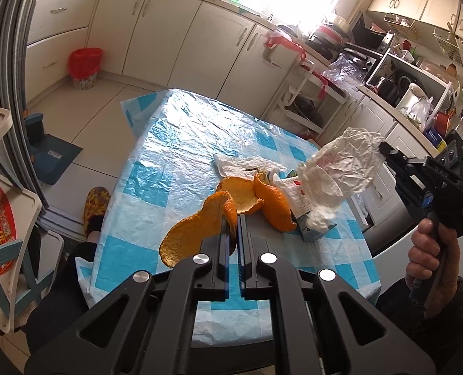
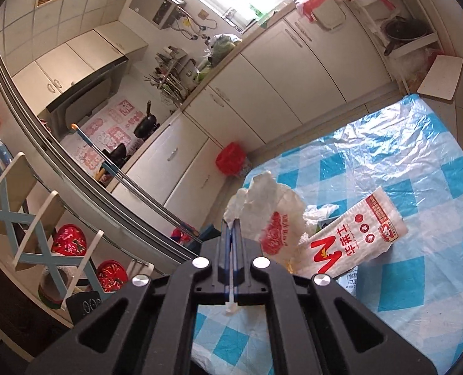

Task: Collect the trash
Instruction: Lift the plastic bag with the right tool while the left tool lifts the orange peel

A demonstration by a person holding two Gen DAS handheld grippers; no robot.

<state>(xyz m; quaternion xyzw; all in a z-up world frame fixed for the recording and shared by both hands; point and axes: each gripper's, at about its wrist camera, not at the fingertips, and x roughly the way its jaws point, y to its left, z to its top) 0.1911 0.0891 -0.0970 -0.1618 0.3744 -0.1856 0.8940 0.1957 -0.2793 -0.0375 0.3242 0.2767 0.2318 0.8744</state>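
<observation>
**Both grippers closed on kitchen-table trash**

I am looking along two hand-held grippers over a table [image 1: 181, 131] covered with a crinkled blue-and-white checked plastic sheet, in a kitchen with cream cabinets.

My left gripper [image 1: 233, 218] is low in the left wrist view, its jaws pressed together on the edge of an orange peel [image 1: 194, 228]. The peel curls away to the left and up from the jaws, and a second peel piece [image 1: 273, 201] sits just beyond it on the sheet.

My right gripper [image 2: 231, 223] is also clamped tight, pinching a crumpled white plastic bag with a red print [image 2: 272, 215]. A thin strip of the bag runs back between the jaws. In the left wrist view the bag [image 1: 340, 168] hangs in the air above the table, and a hand [image 1: 431, 253] in a dark sleeve holds the gripper's handle at the right edge.

Beneath the bag lies a white paper packet with red Chinese lettering [image 2: 353, 240], resting on a small carton [image 1: 312, 229]. A flat white wrapper [image 1: 240, 164] lies farther back.

A bin lined with a red bag [image 1: 84, 67] stands on the floor by the cabinets, well apart from the table.
</observation>
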